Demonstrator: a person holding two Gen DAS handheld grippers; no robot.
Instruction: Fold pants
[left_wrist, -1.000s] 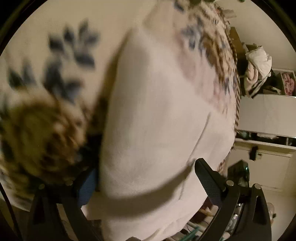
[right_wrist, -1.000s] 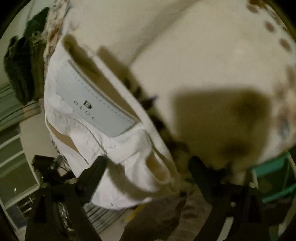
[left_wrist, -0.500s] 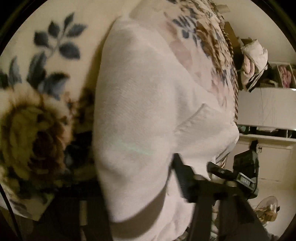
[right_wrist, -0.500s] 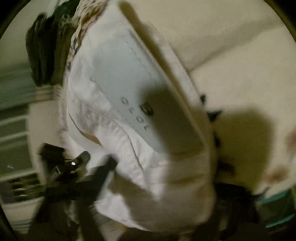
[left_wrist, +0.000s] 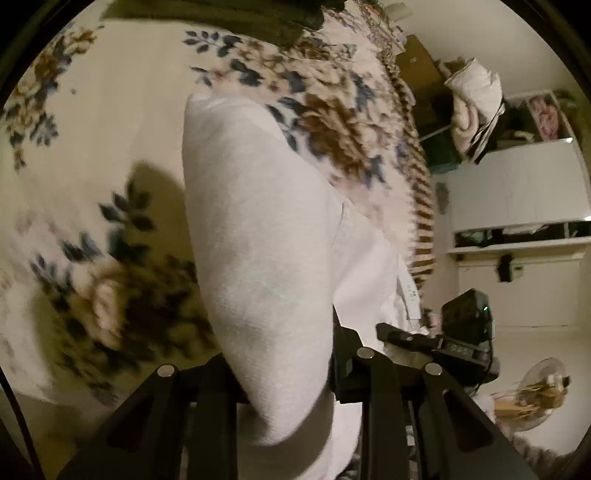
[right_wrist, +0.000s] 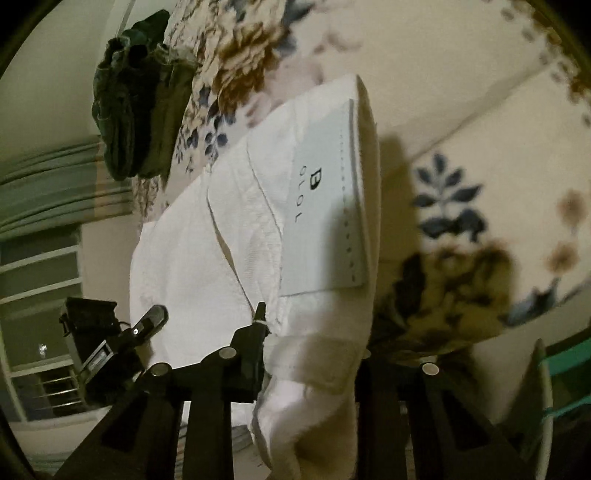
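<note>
Bare floral bed cover (left_wrist: 110, 122) left of the white pants (left_wrist: 258, 240), dark clothes pile (right_wrist: 136, 96) at bed's far edge, open cover (right_wrist: 480, 122) right of pants

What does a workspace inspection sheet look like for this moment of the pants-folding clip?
Surface: floral blanket, cream with blue leaves and brown flowers, motion-blurred.
Job's things: white pants lifted above the blanket; waistband label faces the right camera.
Clutter: dark garment lying at the blanket's edge.
Grippers: left claw shut on the pants; right claw shut on the pants near the waistband.
Cables: nothing seen.
Surroundings: white cabinet with a bundle on top; fan on the floor; dim warm light.
</note>
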